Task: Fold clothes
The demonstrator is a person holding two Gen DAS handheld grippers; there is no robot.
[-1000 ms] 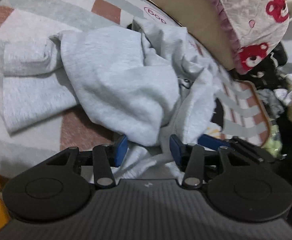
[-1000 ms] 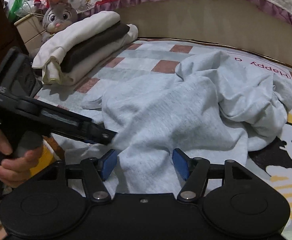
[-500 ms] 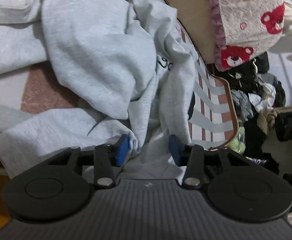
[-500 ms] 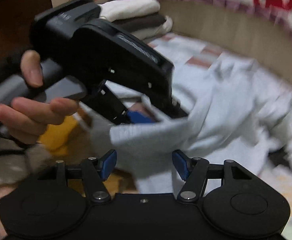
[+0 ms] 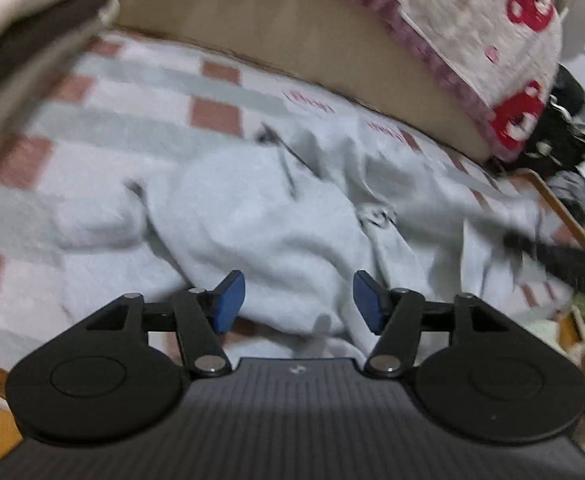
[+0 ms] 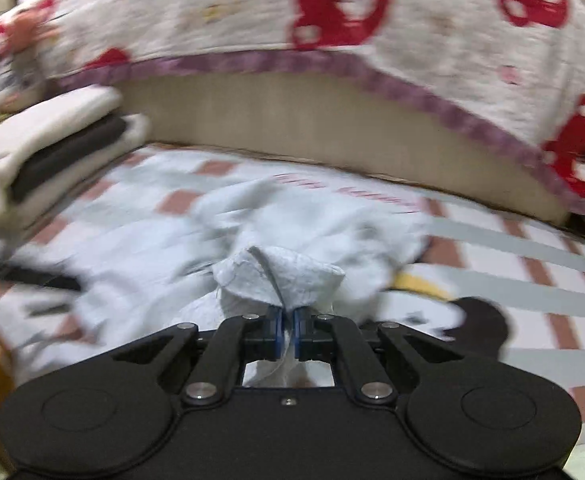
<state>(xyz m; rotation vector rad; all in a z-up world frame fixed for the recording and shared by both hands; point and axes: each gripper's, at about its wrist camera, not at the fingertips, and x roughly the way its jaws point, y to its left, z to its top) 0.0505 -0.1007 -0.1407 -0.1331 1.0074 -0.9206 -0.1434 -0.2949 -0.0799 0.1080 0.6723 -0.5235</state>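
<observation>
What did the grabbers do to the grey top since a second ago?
The right gripper has closed and now pinches a bunch of the grey top; earlier it was open. The left gripper is still open, holding nothing. The folded stack stays beside it on the checked blanket.

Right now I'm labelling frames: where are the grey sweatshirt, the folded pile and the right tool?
grey sweatshirt (image 5: 276, 236), left wrist view, crumpled middle.
folded pile (image 6: 52, 152), right wrist view, dark layer.
right tool (image 6: 287, 334), right wrist view, between fingertips.
</observation>
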